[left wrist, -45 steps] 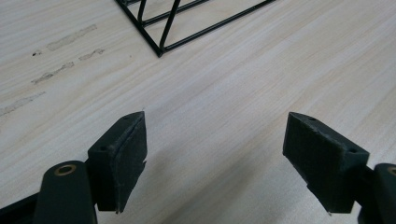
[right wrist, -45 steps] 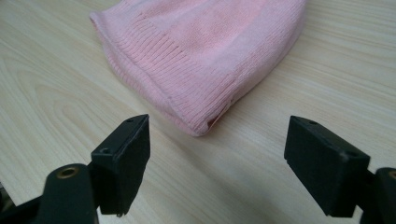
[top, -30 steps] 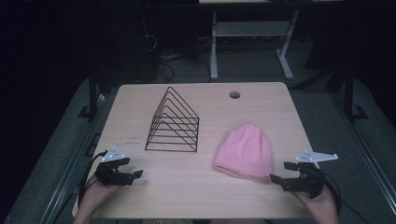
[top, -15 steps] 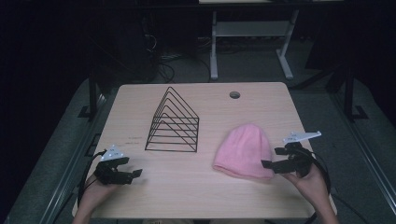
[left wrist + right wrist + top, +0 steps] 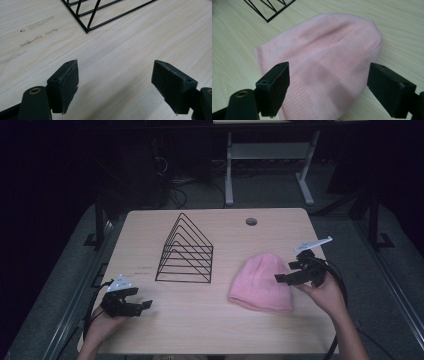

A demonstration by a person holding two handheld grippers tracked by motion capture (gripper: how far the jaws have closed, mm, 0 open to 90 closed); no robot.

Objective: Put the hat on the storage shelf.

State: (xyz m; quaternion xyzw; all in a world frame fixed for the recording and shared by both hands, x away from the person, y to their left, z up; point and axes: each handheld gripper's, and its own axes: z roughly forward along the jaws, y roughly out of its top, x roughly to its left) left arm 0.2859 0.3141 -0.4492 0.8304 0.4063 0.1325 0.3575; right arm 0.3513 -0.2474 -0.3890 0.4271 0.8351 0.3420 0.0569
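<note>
A pink knit beanie lies flat on the right half of the wooden table. My right gripper hovers at the hat's right edge, jaws open, pointing left over it. In the right gripper view the beanie spreads just beyond the open gripper, nothing held. A black wire rack of triangular frames stands left of centre. My left gripper rests low near the table's front left corner, open and empty. In the left gripper view, the open gripper faces bare wood, with the rack's corner farther off.
A round cable hole sits near the table's far edge. Faint scuff marks lie on the wood left of the rack. Behind the table stand a white frame and floor cables, in the dark.
My right gripper has moved up from the front right corner and leftward to the beanie's right edge. The left gripper, the hat and the rack have stayed put.
</note>
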